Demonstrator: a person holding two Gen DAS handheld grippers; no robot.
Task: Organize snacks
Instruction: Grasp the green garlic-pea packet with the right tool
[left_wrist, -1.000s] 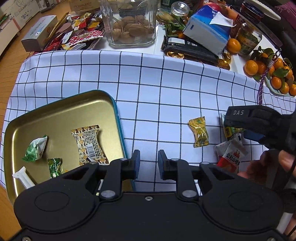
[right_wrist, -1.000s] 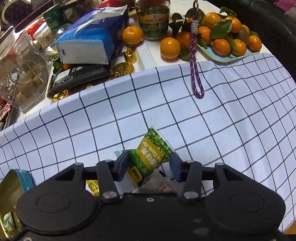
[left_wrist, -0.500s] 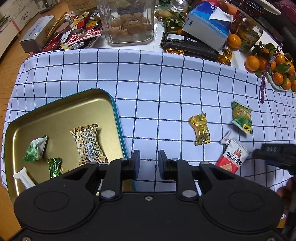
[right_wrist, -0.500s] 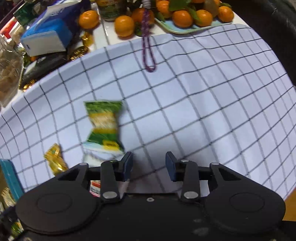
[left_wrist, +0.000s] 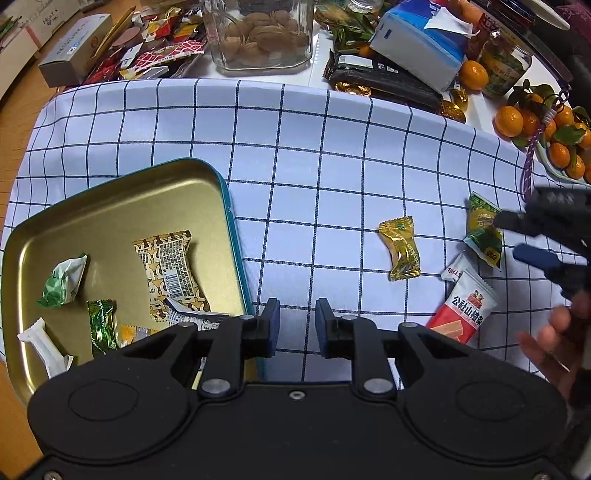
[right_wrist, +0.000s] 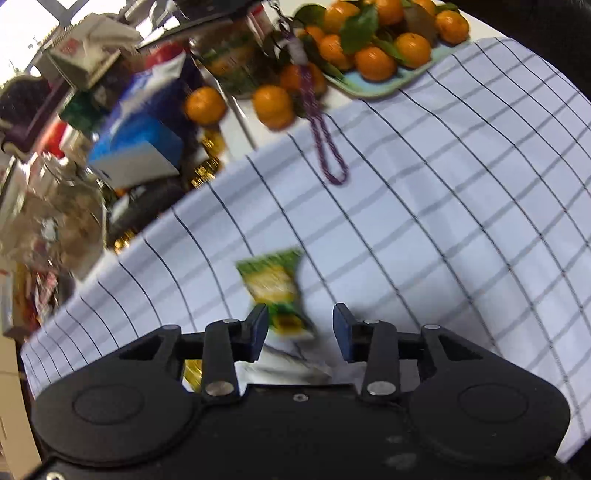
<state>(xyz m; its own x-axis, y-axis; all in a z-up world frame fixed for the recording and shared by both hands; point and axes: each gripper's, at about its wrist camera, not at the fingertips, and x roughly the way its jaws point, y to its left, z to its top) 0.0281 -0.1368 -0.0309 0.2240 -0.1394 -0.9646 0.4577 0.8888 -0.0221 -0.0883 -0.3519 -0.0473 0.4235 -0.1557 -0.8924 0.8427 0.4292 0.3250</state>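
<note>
A gold tin tray (left_wrist: 110, 206) with a teal rim lies at the left and holds several wrapped snacks. On the checked cloth (left_wrist: 314, 184) lie a yellow candy (left_wrist: 400, 249), a green packet (left_wrist: 482, 230) and a red-and-white packet (left_wrist: 463, 310). My left gripper (left_wrist: 295, 325) hovers beside the tray's right rim, open, with nothing between its fingers. My right gripper (left_wrist: 517, 238) is at the right, just over the green packet. In the right wrist view the blurred green packet (right_wrist: 275, 286) lies on the cloth just ahead of the right gripper (right_wrist: 300, 325). Its jaws are opening and the pads are not on the packet.
Behind the cloth stand a glass jar of walnuts (left_wrist: 258, 33), a blue tissue pack (left_wrist: 421, 44), a pile of snack packets (left_wrist: 147, 48) and oranges (left_wrist: 509, 120). A purple cord (left_wrist: 528, 166) lies on the cloth's right side. A person's hand (left_wrist: 554, 339) shows at the right edge.
The right gripper had the green packet between its fingers, drew back off it, then swung round toward it again. The packet stays on the cloth. The left gripper kept still.
</note>
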